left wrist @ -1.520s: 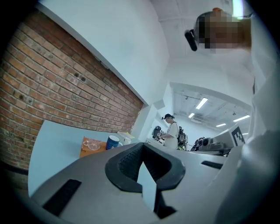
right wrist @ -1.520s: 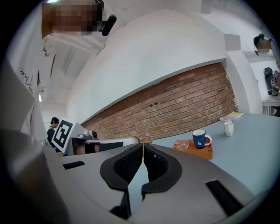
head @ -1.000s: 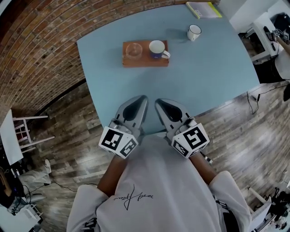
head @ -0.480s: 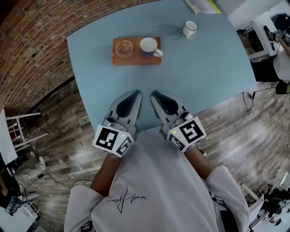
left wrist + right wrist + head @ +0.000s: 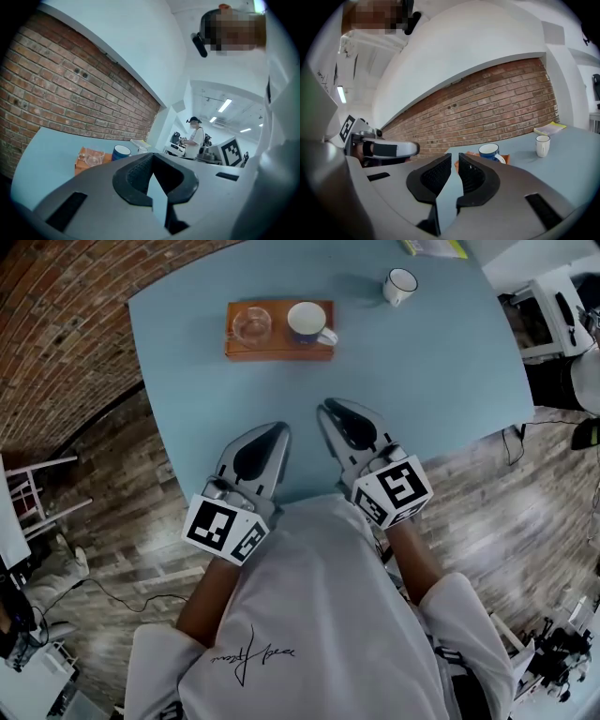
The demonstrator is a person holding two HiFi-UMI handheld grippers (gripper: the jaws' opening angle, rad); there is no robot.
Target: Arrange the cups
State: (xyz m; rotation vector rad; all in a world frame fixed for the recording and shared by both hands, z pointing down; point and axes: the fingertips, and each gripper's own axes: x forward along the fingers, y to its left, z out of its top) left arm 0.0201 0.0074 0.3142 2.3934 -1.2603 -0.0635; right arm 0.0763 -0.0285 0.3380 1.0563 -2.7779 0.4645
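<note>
My left gripper [image 5: 272, 435] and right gripper [image 5: 333, 413] are both closed, holding nothing, at the near edge of the light blue table [image 5: 422, 371]. Ahead, a brown wooden tray [image 5: 279, 351] holds a clear glass cup [image 5: 251, 326] and a blue mug [image 5: 307, 322]. The white mug [image 5: 399, 284] stands farther right, nearer my right gripper, bare table between.

The pale blue counter [image 5: 412, 381] carries a brown wooden tray [image 5: 279, 351] at eleven o'clock, a white mug [image 5: 399, 284] at one o'clock and a yellow booklet [image 5: 436, 247] beyond it.
</note>
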